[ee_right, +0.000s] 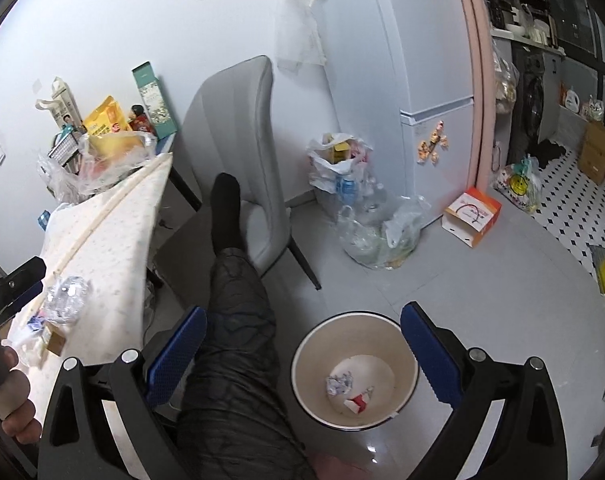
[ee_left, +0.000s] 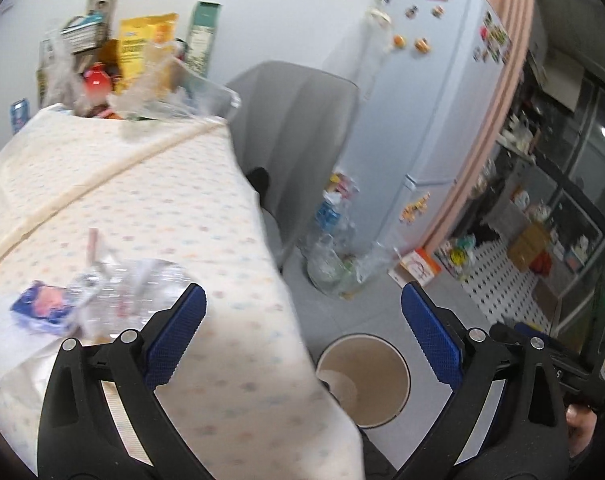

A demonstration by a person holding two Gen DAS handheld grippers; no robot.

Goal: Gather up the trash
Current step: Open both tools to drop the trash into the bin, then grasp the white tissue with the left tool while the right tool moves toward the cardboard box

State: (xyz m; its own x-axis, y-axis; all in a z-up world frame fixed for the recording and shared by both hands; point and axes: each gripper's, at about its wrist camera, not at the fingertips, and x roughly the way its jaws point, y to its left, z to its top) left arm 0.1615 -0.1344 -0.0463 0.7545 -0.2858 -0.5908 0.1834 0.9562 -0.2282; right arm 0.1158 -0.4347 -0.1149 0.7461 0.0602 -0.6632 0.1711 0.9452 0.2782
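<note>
Nearest, two black grippers with blue pads are held over a table edge and a grey floor. The left gripper point(ee_left: 302, 324) has its jaws spread wide with nothing between them; the right gripper point(ee_right: 302, 344) likewise stands spread and empty. Below the right gripper, on the floor, sits a round cream waste bin point(ee_right: 406, 364); inside it lie a crumpled grey-white wad point(ee_right: 339, 383) and a small red and white scrap point(ee_right: 357, 401). Left of the bin a person's leg point(ee_right: 238, 336) in dark trousers stretches to a grey chair point(ee_right: 242, 136). On the left, the table point(ee_left: 150, 184), under a pale dotted cloth, carries crumpled clear plastic point(ee_left: 130, 284) beside a blue and pink wrapper point(ee_left: 42, 306). Farther off, bags and boxes crowd the table's far end. Clear sacks of bottles point(ee_right: 366, 204) rest on the floor by a white fridge point(ee_left: 422, 92).
</note>
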